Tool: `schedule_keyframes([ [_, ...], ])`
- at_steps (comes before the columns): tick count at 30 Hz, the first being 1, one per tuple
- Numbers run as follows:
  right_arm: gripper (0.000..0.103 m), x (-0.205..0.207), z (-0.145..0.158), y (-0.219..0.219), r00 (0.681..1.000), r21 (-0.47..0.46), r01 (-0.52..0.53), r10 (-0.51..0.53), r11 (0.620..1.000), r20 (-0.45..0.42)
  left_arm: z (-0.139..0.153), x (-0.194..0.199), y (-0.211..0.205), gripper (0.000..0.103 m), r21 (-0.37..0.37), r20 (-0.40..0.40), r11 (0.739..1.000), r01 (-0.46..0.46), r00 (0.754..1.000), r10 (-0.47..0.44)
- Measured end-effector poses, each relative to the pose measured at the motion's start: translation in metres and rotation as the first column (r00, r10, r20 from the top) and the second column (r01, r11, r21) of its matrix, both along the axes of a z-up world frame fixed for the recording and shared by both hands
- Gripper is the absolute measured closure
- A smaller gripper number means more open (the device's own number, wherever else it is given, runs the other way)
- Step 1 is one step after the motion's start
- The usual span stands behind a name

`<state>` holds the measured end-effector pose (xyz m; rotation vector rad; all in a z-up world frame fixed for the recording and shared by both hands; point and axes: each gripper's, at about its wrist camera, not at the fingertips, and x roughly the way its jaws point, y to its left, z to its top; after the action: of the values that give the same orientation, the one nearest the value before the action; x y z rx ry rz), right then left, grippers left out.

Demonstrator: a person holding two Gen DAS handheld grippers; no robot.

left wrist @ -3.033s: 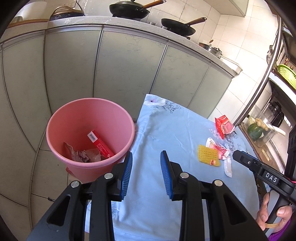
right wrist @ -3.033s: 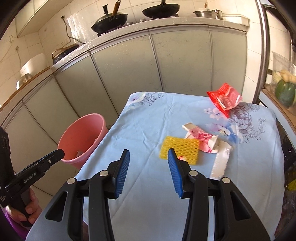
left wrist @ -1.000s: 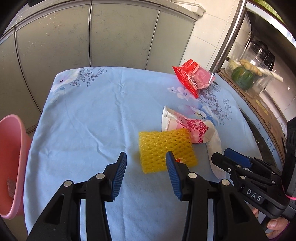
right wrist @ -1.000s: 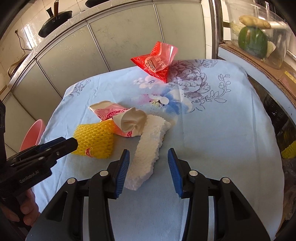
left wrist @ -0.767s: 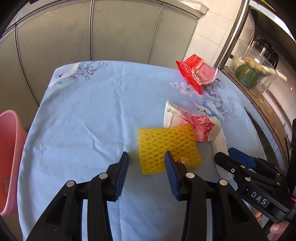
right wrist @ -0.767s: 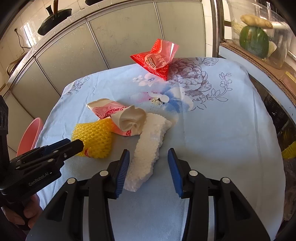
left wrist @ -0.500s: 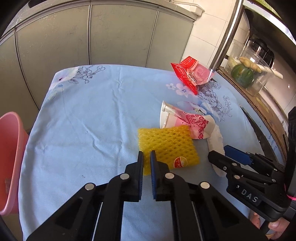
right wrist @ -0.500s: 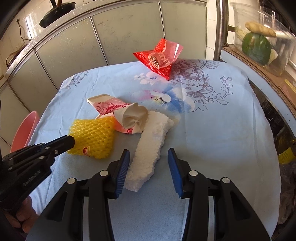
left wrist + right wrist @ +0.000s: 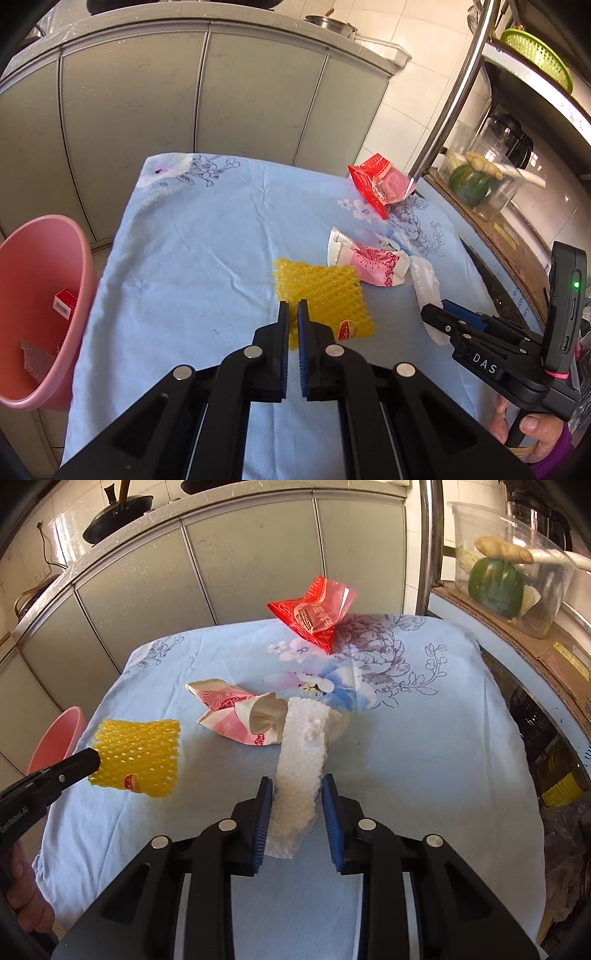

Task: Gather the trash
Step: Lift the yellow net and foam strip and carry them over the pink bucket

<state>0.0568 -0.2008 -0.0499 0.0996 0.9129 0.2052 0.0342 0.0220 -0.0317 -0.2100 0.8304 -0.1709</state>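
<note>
- Bench (image 9: 207,258), covered with a pale blue floral cloth; it serves as the landmark for all positions below.
- Left hand-held gripper (image 9: 291,314): jaws nearly together, pinching the near-left corner of the yellow foam net (image 9: 321,291), which appears lifted off the bench in the right wrist view (image 9: 138,751). A small red-and-white sticker sits on the net's near edge.
- Right hand-held gripper (image 9: 297,801): jaws partly apart, set on either side of the white foam strip (image 9: 303,760). The left pad (image 9: 264,816) touches the strip; whether the right pad presses it cannot be told. In the left wrist view this gripper (image 9: 443,314) lies at the bench's right side, over the strip's near end (image 9: 424,277).
- Crumpled pink-and-white paper cup (image 9: 236,716): lying on its side near the bench's centre, between the net and the strip and touching the strip's far end.
- Red snack wrapper (image 9: 314,613): at the far edge of the bench, well apart from the other litter; also seen in the left wrist view (image 9: 380,184).
- Pink bucket (image 9: 79,266): on the floor just beside the bench's left edge, holding a small red box (image 9: 64,302) and crumpled scraps.
- Grey cabinet doors (image 9: 258,554): behind the bench.
- Clear container (image 9: 513,568) holding a green squash: beyond the bench's right side.
</note>
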Motion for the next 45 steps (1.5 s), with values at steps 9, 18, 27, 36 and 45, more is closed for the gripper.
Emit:
schedule_keyframes([
  [9,0.075,-0.016,0.022,0.007,0.998,-0.022,-0.007,0.008,1.000,0.066,0.014,-0.023,0.020,0.099,-0.031,0.032,0.999,-0.038,0.999,0.039],
  [18,0.075,-0.025,0.043,0.031,0.992,-0.004,-0.070,0.070,0.998,0.109,0.030,-0.045,0.051,0.099,-0.029,0.081,0.994,-0.110,0.990,0.112],
  [27,0.075,-0.028,0.055,0.078,0.972,-0.007,-0.194,0.194,0.981,0.132,0.040,-0.064,0.095,0.099,-0.028,0.105,0.976,-0.216,0.970,0.218],
  [36,0.075,-0.031,0.068,0.133,0.934,-0.021,-0.323,0.322,0.946,0.154,0.043,-0.079,0.132,0.099,-0.011,0.119,0.950,-0.311,0.943,0.310],
  [45,0.075,-0.033,0.074,0.191,0.881,-0.024,-0.450,0.449,0.893,0.153,0.041,-0.096,0.166,0.099,0.022,0.130,0.912,-0.411,0.905,0.404],
])
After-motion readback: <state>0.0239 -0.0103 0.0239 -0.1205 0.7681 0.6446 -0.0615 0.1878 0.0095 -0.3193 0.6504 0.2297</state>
